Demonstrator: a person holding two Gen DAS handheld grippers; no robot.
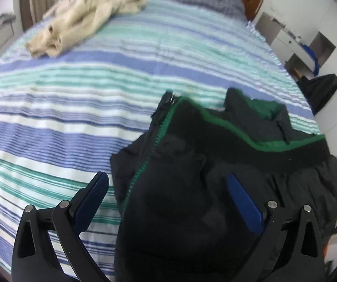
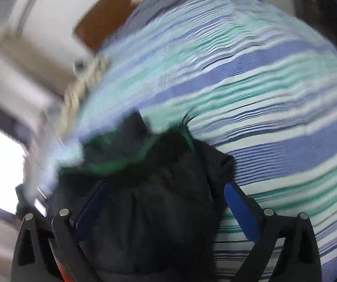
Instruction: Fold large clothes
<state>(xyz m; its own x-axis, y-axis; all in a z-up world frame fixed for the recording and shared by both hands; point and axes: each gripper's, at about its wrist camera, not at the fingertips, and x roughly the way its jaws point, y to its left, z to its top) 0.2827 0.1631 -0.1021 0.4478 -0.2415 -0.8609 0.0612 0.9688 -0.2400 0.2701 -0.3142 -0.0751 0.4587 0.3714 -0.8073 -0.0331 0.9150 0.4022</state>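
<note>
While bunched at the near edge of the blue-and-teal striped bed (image 1: 98,89): black padded jacket with green zip trim (image 1: 192,164), unfolded. Left claw (image 1: 168,197) spread wide over it, gripping nothing; right claw (image 2: 166,202) likewise apart. Probably spreading stage; next, pinching two edges. Beyond, crumpled cream garment (image 1: 84,21).
</note>
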